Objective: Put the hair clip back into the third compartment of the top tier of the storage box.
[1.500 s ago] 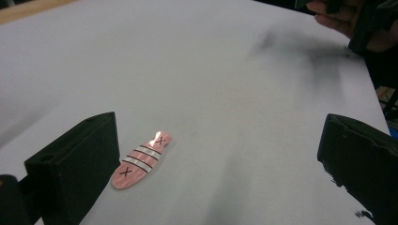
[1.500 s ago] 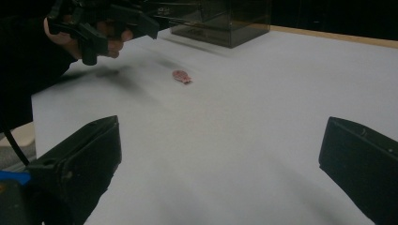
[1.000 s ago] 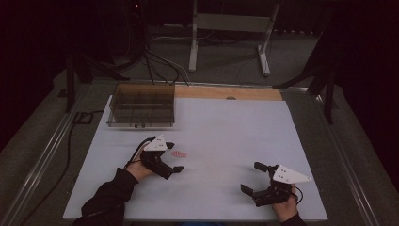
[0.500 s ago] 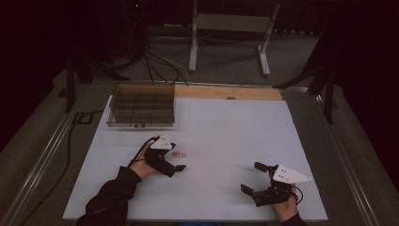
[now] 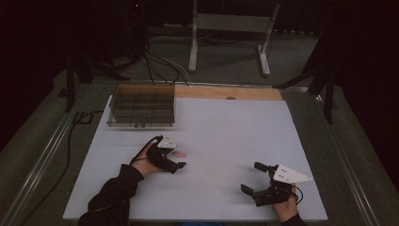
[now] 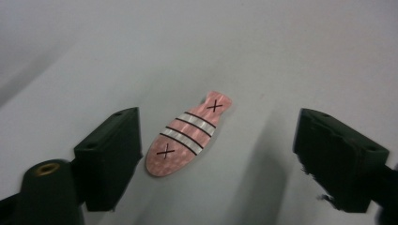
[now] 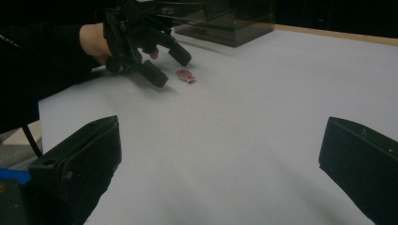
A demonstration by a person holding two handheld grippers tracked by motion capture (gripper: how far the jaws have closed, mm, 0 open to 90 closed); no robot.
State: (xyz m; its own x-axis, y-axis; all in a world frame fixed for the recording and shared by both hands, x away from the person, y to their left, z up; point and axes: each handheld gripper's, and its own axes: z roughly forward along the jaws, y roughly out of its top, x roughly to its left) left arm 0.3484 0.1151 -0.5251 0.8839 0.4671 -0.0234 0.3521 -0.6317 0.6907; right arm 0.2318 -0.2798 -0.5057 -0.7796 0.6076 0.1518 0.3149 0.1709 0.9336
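The person's left hand (image 5: 149, 165) reaches in from the lower left over the white table sheet (image 5: 226, 127), holding the left gripper (image 5: 175, 160) tilted down toward the sheet with its two black jaws spread wide. One small pink fish-shaped flat piece with white bands, black lines and two black crosses (image 6: 187, 133) lies flat on the sheet between those jaws, nearer the left-hand jaw in the left gripper view and touching neither. The right gripper (image 5: 254, 178), held low near the sheet's right front, also has its jaws spread wide with nothing between them. One clear rectangular plastic box (image 5: 142, 104) stands at the far left of the sheet, well apart from the pink piece.
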